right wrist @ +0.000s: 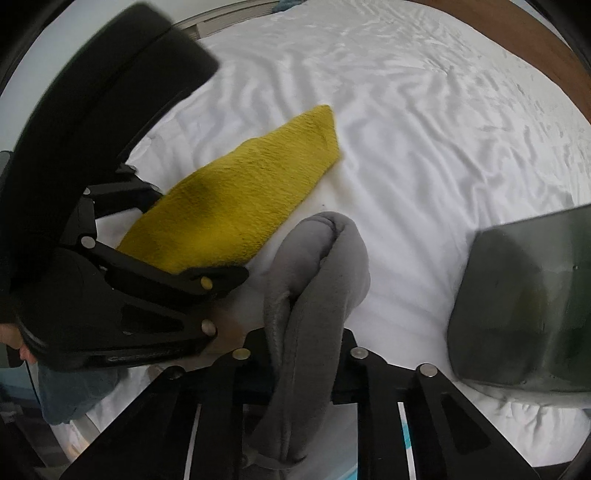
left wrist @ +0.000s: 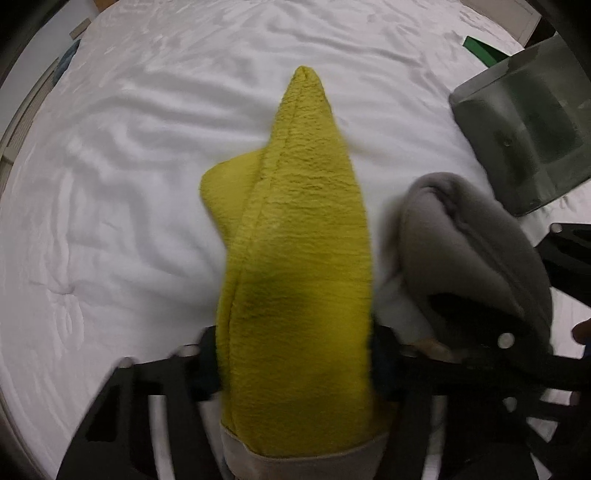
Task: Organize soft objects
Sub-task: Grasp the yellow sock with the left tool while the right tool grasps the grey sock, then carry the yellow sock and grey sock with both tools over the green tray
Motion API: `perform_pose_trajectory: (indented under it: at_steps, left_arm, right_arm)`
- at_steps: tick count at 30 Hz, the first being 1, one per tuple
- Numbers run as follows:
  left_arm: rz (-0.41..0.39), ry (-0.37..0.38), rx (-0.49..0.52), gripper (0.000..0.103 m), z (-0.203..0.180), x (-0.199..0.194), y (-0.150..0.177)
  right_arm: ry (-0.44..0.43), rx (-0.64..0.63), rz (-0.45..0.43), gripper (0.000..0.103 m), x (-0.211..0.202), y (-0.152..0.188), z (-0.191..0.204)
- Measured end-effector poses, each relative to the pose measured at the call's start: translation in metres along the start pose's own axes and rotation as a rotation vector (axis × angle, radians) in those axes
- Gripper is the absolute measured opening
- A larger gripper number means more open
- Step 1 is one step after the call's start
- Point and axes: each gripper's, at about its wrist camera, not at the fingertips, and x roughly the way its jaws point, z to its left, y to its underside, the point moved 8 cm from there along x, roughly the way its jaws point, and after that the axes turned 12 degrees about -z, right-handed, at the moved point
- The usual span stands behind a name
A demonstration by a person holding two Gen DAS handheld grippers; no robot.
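Note:
My left gripper (left wrist: pixel 295 365) is shut on a fuzzy yellow cloth (left wrist: pixel 295 236) that stretches forward over the white bed sheet (left wrist: pixel 129 147). The yellow cloth also shows in the right wrist view (right wrist: pixel 236 192), with the left gripper (right wrist: pixel 184 254) clamped on its near end. My right gripper (right wrist: pixel 306 373) is shut on a bunched grey fleece cloth (right wrist: pixel 317 280), just right of the yellow one. The grey cloth shows at the right of the left wrist view (left wrist: pixel 472 251).
A dark translucent storage bin (left wrist: pixel 528 122) lies on the bed to the right, also in the right wrist view (right wrist: pixel 524 306). A green object (left wrist: pixel 480 50) sits at the far right edge. A wooden headboard (right wrist: pixel 517 33) borders the bed.

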Motion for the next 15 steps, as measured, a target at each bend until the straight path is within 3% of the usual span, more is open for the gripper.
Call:
perform_pose_trajectory:
  at_steps: [2,4,15]
  left_arm:
    - [-0.003,-0.001,0.01,0.024,-0.006,-0.001,-0.003]
    - [-0.004,0.003,0.005,0.017,-0.009,-0.002,-0.004]
    - [-0.037,0.048,-0.042,0.015,0.001,-0.029,-0.009]
  right_arm:
    - [-0.009,0.003,-0.006,0.015,0.004,-0.002,-0.001]
    - [-0.02,0.008,-0.013,0.015,0.009,-0.002,-0.002]
    - [-0.045,0.063,-0.087,0.014,-0.004,-0.005,-0.019]
